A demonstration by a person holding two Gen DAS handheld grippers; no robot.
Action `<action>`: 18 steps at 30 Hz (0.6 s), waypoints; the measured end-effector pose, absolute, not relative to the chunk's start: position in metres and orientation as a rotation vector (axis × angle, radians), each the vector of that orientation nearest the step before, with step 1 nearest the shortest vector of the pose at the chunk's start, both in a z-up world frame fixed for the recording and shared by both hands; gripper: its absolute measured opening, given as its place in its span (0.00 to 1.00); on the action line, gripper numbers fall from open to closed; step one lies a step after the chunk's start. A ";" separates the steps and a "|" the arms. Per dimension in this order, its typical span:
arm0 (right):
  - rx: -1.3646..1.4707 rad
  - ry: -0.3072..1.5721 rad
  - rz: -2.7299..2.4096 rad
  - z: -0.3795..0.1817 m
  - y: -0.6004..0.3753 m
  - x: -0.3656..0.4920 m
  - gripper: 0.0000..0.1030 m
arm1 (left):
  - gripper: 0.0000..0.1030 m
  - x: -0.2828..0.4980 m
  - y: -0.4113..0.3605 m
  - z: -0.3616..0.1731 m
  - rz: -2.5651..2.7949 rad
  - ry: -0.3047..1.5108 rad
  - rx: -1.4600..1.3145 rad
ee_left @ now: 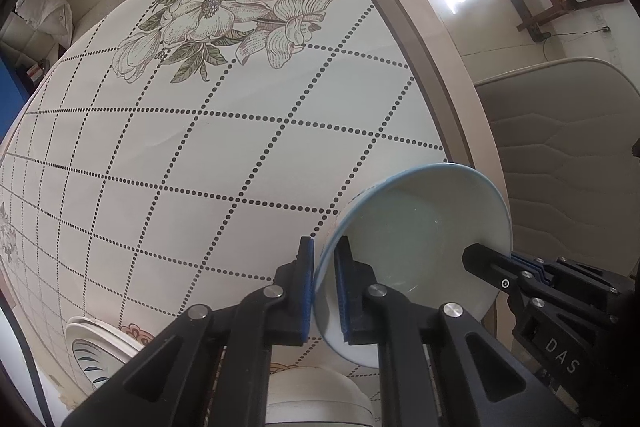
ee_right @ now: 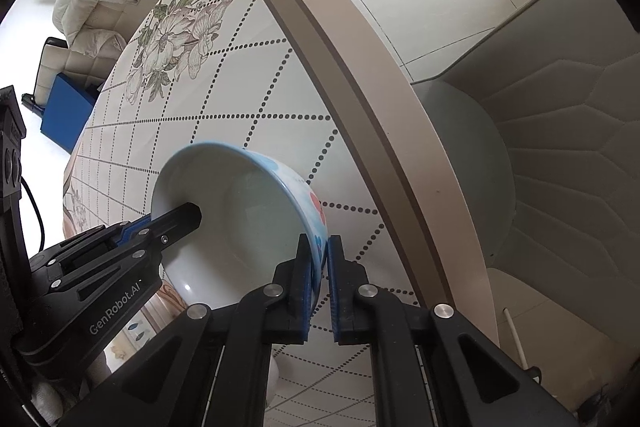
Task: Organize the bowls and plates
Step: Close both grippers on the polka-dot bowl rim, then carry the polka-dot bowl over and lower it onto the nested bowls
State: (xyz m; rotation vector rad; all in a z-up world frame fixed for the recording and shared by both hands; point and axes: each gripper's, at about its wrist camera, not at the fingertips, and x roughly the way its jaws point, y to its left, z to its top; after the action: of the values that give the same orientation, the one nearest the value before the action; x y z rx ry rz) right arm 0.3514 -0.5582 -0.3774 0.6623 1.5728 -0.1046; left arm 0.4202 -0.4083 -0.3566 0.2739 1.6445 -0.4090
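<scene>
Your table [ee_left: 404, 27] wears a pale cloth [ee_left: 168, 155] crossed by dotted diagonal lines, with a large printed flower cluster [ee_left: 224, 23] as your landmark. A tan edge band [ee_right: 344, 75] runs along the side beside the flowers. The blue-rimmed bowl [ee_right: 248, 211] sits on the cloth well apart from the flowers, close to that tan band. A patterned plate stack [ee_left: 100, 351] lies farther from the flowers than the bowl, away from the band, and a white bowl [ee_left: 316, 395] lies just past the blue-rimmed one.
</scene>
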 end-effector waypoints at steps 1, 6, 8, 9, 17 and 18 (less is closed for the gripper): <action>0.663 1.569 -0.105 -0.375 -0.558 0.352 0.08 | 0.08 0.420 -0.407 -0.353 -0.409 1.639 0.270; 0.664 1.553 -0.092 -0.359 -0.556 0.349 0.08 | 0.08 0.421 -0.398 -0.332 -0.418 1.607 0.260; 0.671 1.546 -0.083 -0.351 -0.554 0.347 0.07 | 0.08 0.420 -0.393 -0.323 -0.422 1.592 0.256; 0.673 1.542 -0.077 -0.346 -0.554 0.345 0.07 | 0.08 0.418 -0.390 -0.318 -0.424 1.584 0.258; 0.652 1.499 -0.039 -0.305 -0.535 0.327 0.07 | 0.08 0.395 -0.363 -0.285 -0.418 1.537 0.231; 0.643 1.498 -0.032 -0.300 -0.530 0.324 0.07 | 0.08 0.391 -0.359 -0.281 -0.417 1.532 0.228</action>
State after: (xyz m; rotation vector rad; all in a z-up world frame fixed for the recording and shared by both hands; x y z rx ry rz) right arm 0.3243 -0.5301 -0.3000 0.6429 1.4978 -0.0316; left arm 0.3907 -0.3595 -0.2809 0.2281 1.5322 -0.4166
